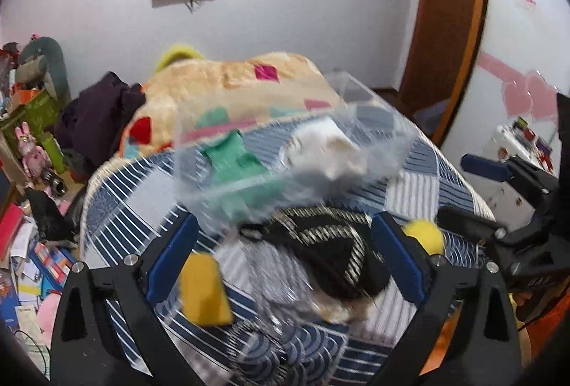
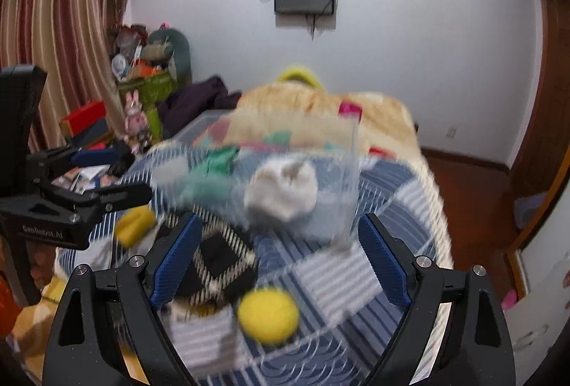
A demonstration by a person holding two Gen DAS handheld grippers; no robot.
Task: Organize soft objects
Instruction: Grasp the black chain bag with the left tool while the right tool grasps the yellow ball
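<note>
Gathering loose soft items into the clear bin (image 2: 285, 150) looks like the step. Both the left gripper (image 1: 285, 257) and right gripper (image 2: 281, 261) gape wide, holding nothing. Just nearer than the bin lie the black patterned cloth (image 1: 327, 243), yellow ball (image 2: 268, 314) and yellow sponge (image 1: 205, 289); pinch one at its middle.

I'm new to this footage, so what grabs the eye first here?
A clear bin stands mid-bed on the striped quilt, holding a white plush and green cloth. Nearer lie a yellow ball and a black patterned cloth. Both hand-held grippers are open.
</note>
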